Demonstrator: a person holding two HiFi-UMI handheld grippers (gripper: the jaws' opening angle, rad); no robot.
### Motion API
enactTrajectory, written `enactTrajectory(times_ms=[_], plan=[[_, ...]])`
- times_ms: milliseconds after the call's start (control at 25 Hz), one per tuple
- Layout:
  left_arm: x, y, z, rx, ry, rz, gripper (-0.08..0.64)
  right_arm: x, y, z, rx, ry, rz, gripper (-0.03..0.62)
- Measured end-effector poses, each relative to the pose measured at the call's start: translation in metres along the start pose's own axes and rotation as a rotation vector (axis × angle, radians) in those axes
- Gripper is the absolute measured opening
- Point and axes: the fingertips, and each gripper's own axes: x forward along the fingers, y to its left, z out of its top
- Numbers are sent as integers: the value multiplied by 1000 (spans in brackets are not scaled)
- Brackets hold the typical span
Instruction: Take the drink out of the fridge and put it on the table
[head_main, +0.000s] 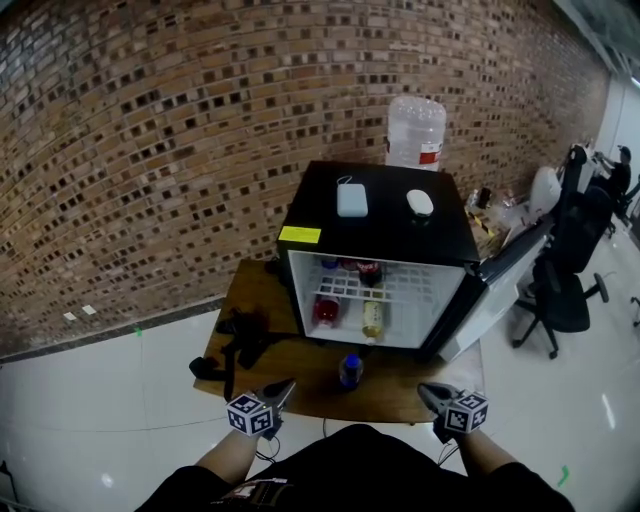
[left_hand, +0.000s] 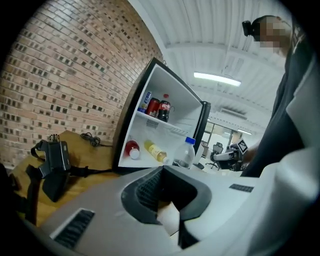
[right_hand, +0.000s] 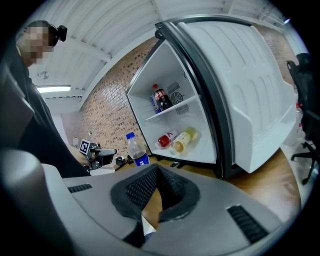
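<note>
A clear bottle with a blue cap and blue label (head_main: 349, 371) stands upright on the wooden table (head_main: 262, 290), in front of the open mini fridge (head_main: 380, 225). The same bottle (left_hand: 185, 152) shows in the left gripper view, and in the right gripper view it (right_hand: 135, 149) stands left of the fridge. Inside, a red bottle (head_main: 326, 310) and a yellow bottle (head_main: 372, 318) lie on the floor of the fridge, and a cola bottle (head_main: 369, 271) stands on the shelf. My left gripper (head_main: 275, 395) and right gripper (head_main: 430, 395) hover at the table's near edge, both shut and holding nothing.
The fridge door (head_main: 495, 285) swings out to the right. Black straps and a device (head_main: 235, 345) lie on the table's left part. Two small white objects (head_main: 352, 199) rest on the fridge top. A water jug (head_main: 415, 132) stands behind; an office chair (head_main: 560, 290) is at right.
</note>
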Motion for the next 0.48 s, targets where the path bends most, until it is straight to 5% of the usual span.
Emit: enactTrajectory(times_ms=[480], plan=[[4, -7, 4, 49, 30, -17, 8, -4, -2, -4, 2, 24, -4, 3]])
